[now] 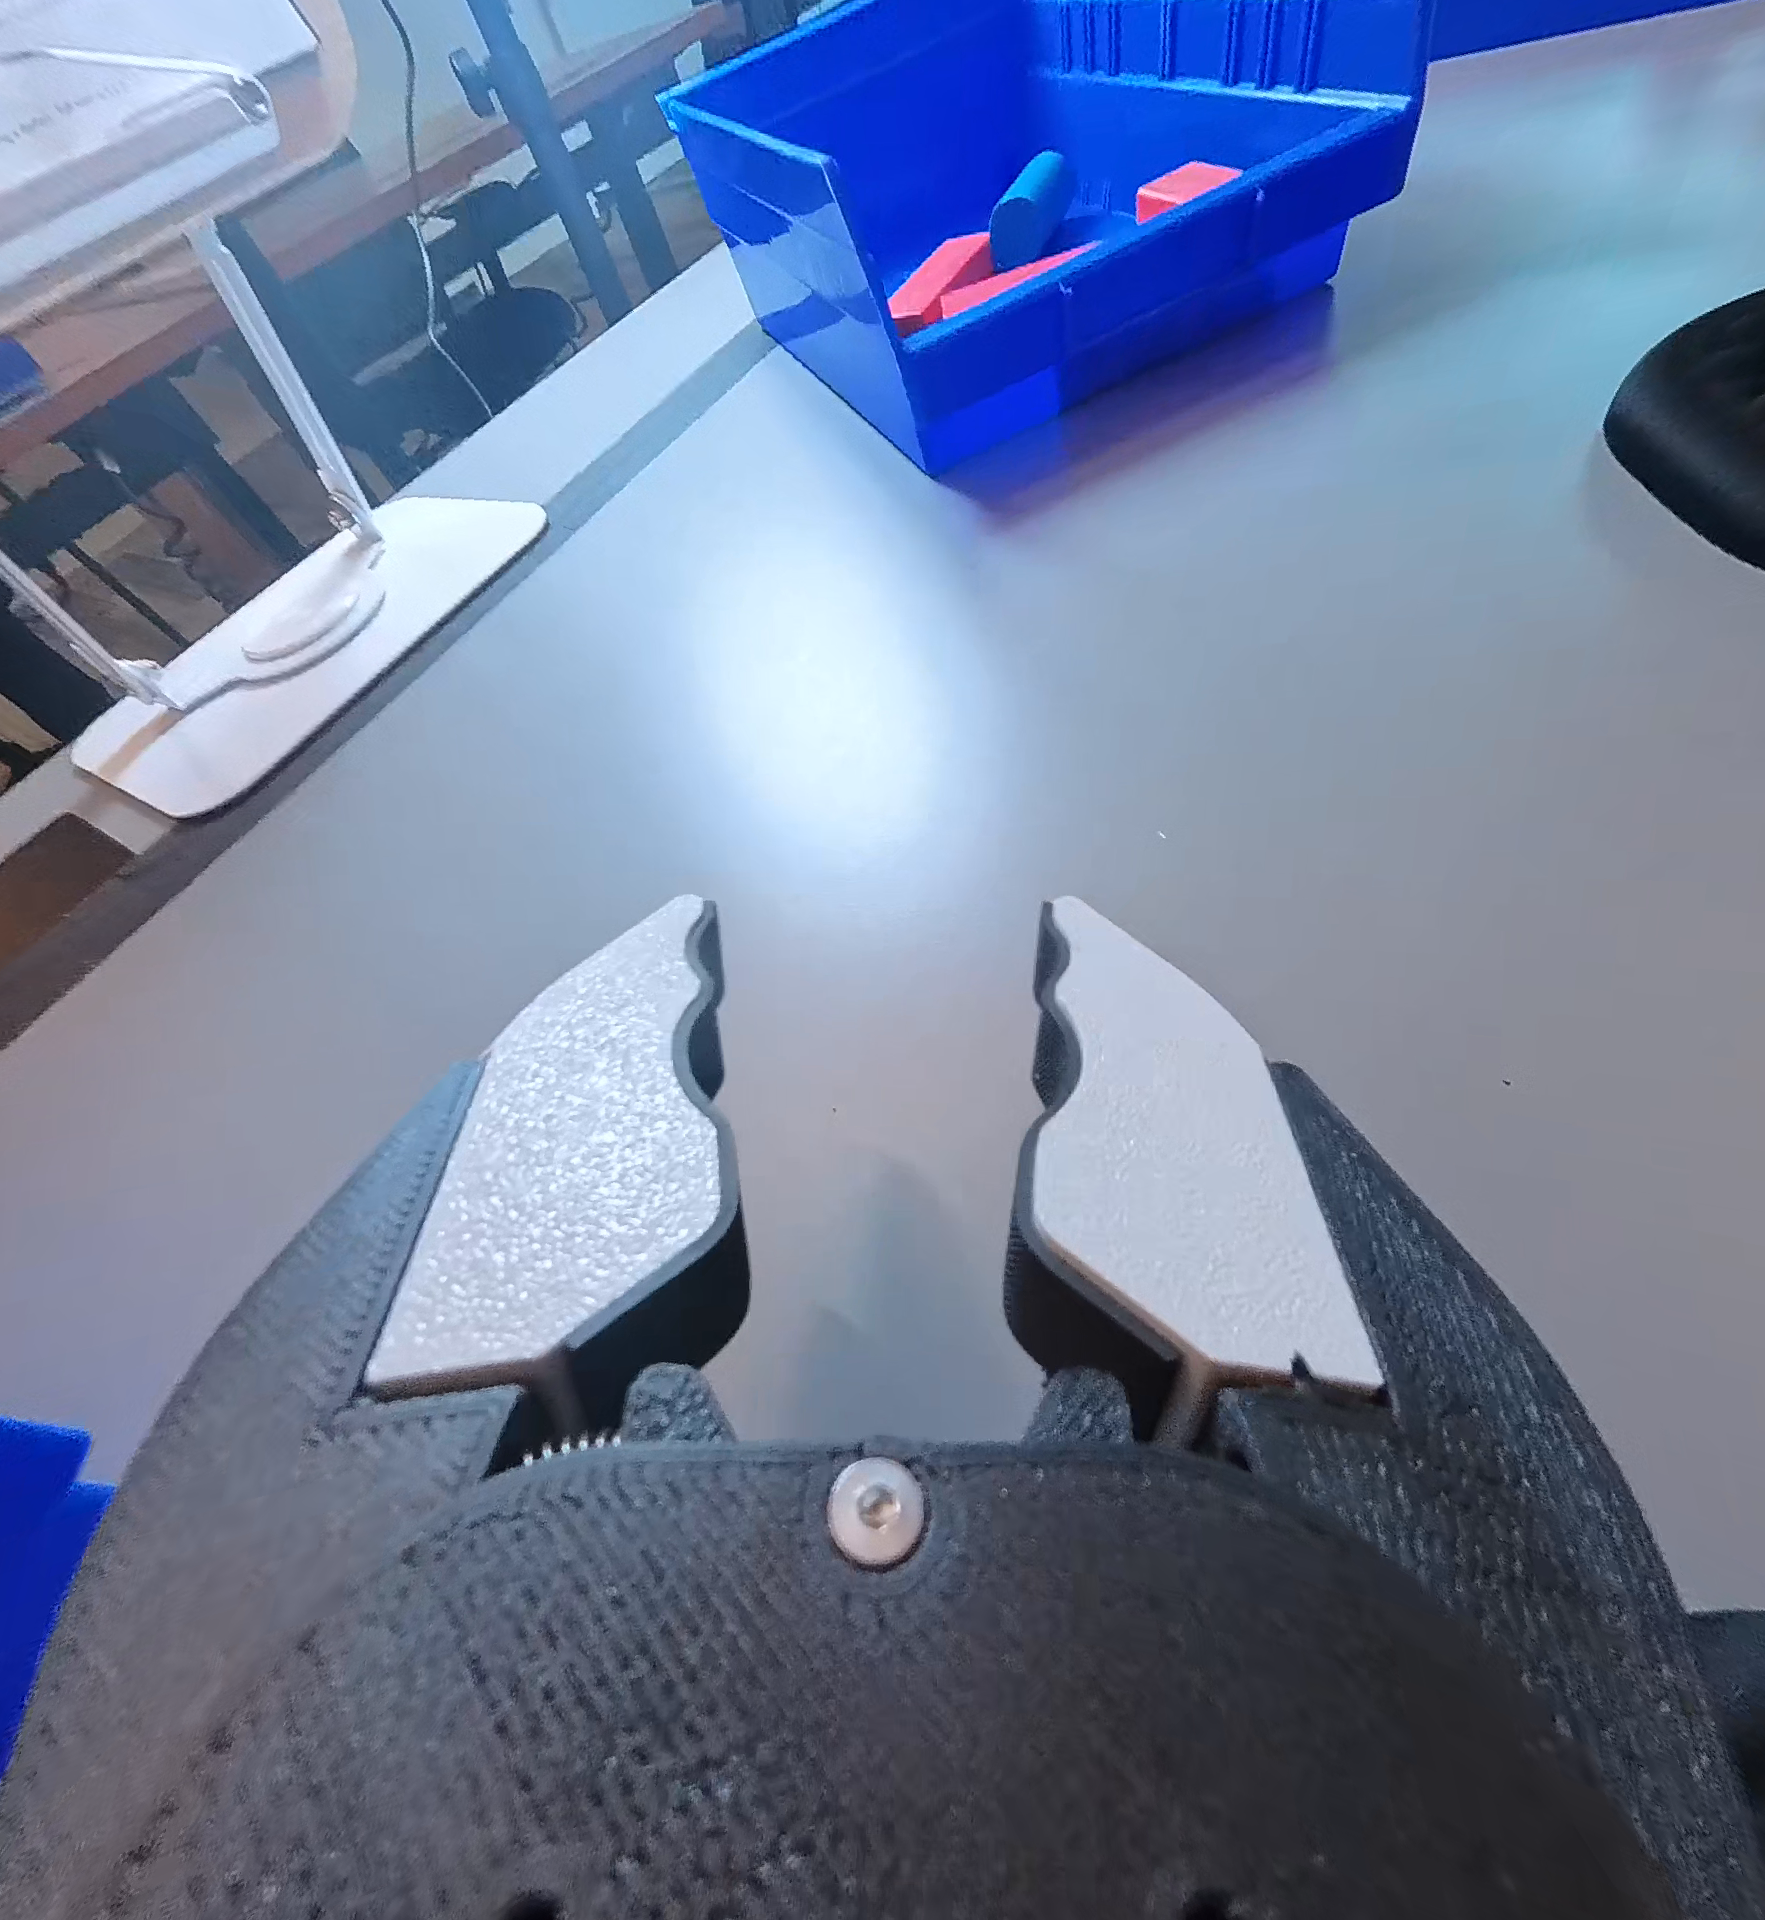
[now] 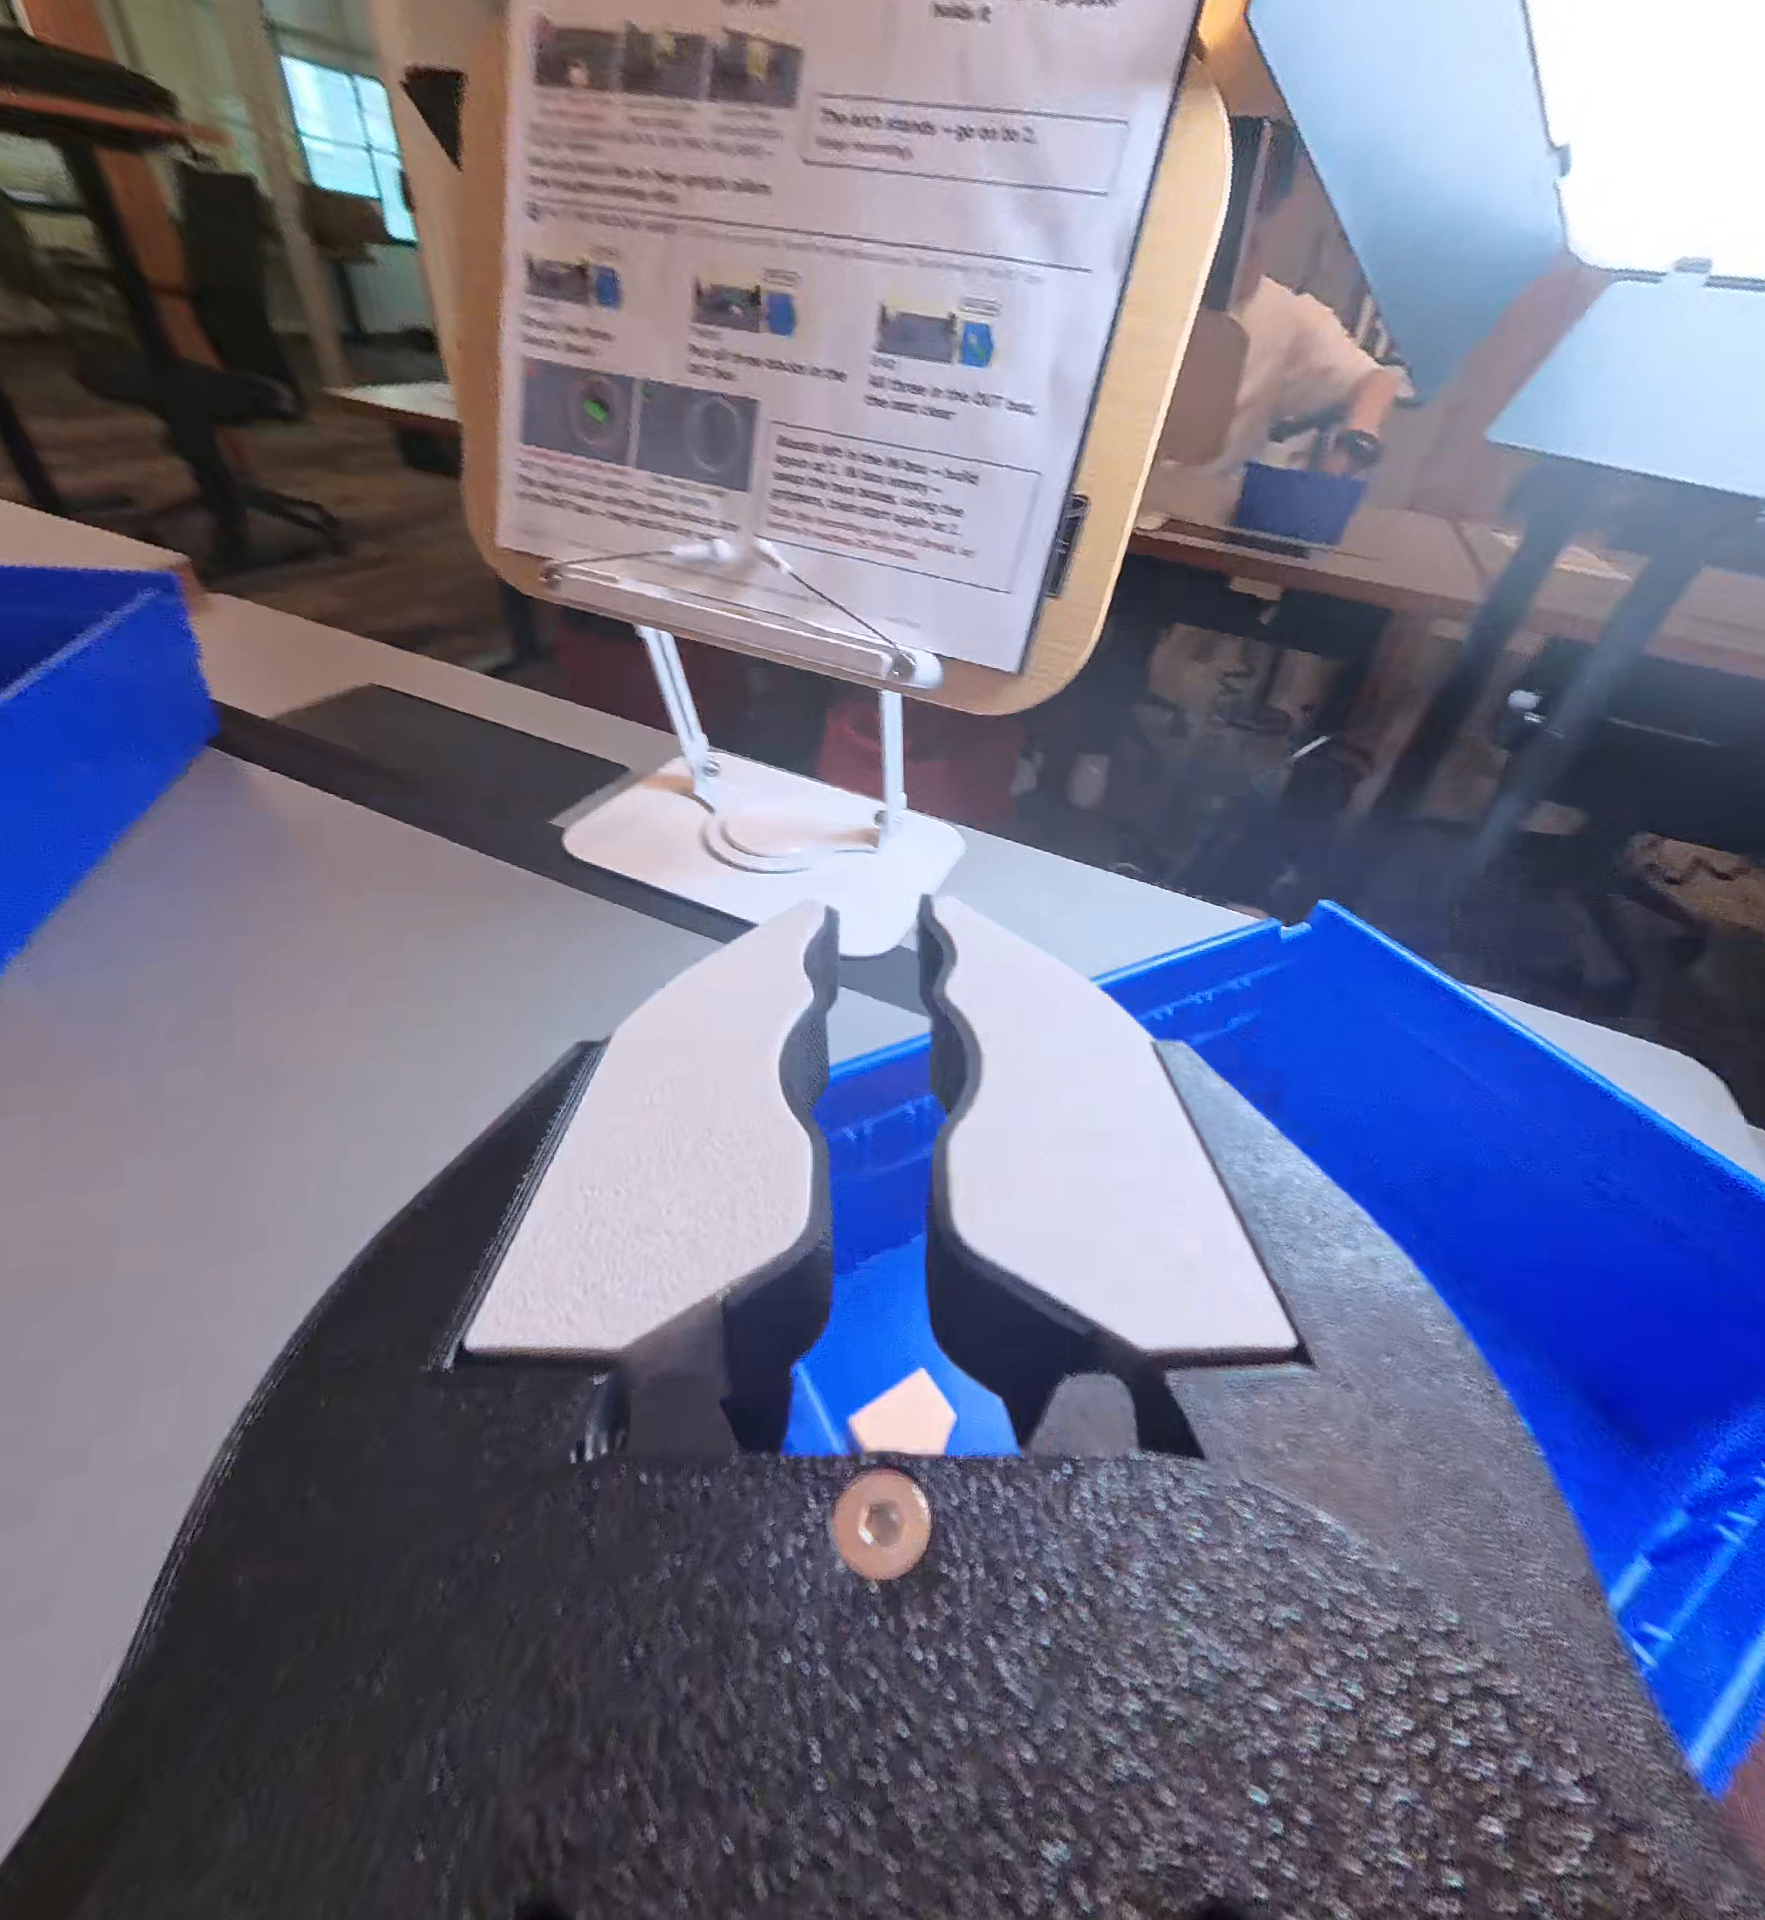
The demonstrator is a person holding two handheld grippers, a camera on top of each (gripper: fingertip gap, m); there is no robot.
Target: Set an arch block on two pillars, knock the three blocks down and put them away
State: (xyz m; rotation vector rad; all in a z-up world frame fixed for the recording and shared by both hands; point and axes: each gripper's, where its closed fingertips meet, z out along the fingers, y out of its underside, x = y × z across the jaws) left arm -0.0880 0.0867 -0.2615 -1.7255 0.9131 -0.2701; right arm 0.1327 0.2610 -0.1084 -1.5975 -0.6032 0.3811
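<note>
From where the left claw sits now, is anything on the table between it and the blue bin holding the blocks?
Nothing visible. Bare grey table runs from the open left claw to the blue bin. The white stand base lies off to the left, a black object off to the right.

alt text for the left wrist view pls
The left gripper, fingers apart and empty, hovers over a bare grey table. Beyond it a blue bin holds red blocks and a blue block; a white stand sits at the left.
</note>
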